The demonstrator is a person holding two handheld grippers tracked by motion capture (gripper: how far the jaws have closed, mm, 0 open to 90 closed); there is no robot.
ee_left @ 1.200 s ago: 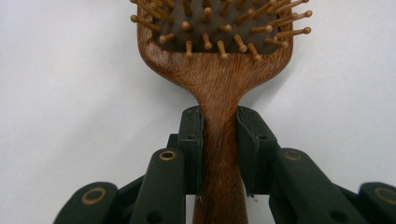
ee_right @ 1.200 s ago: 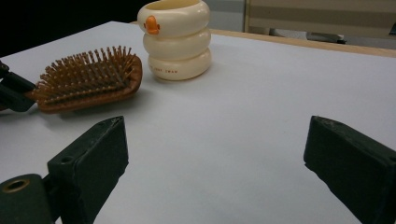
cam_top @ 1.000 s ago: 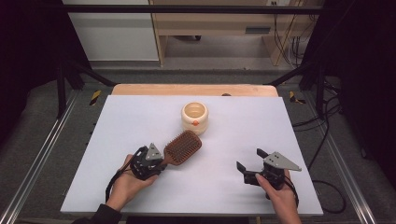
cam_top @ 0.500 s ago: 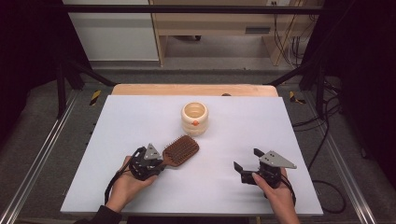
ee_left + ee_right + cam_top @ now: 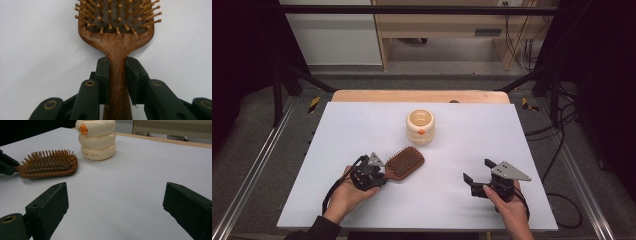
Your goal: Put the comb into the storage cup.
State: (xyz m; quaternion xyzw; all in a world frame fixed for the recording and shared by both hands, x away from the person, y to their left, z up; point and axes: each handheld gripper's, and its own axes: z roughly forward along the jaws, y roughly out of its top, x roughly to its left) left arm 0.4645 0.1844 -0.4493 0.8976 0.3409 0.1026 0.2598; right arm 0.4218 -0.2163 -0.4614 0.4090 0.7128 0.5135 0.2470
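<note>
So the left gripper (image 5: pixel 381 175) has its fingers (image 5: pixel 103 75) pinching the wooden hairbrush (image 5: pixel 404 162) by the handle, brush at the near left of the white counter (image 5: pixel 362 125), bristles up. Grab's done, I'd say; moving it isn't. The duck cup (image 5: pixel 420 126) sits farther back, and the right gripper (image 5: pixel 479 172) waits with fingers spread, empty.

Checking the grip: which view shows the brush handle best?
The left gripper view: the handle is close up, pinched between the left tongs. In the high view the handle is small; the right gripper view shows mostly the bristled head.
</note>
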